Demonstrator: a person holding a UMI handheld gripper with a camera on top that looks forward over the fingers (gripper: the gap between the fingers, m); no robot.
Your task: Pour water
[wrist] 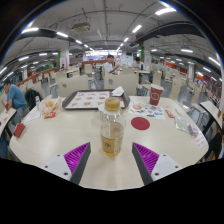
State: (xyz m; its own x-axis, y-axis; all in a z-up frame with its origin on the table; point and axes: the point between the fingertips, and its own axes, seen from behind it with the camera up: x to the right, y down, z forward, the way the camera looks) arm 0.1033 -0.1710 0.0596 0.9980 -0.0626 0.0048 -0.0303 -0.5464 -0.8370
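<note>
A clear plastic bottle (111, 127) with a pale cap and yellowish liquid in its lower part stands upright on the light round table (60, 135). It is between my two fingers, a little ahead of their tips, with a gap on each side. My gripper (111, 158) is open; the purple pads (77, 155) face inward on both sides. A red cup (156, 95) stands beyond the bottle to the right, with a red coaster-like disc (140, 123) lying on the table nearer to the bottle.
A tray (87, 100) with pink items lies beyond the bottle. Food wrappers and small items sit at the table's left (45, 106) and right (187, 125) sides. A person (12, 97) sits at far left. More tables and chairs fill the hall behind.
</note>
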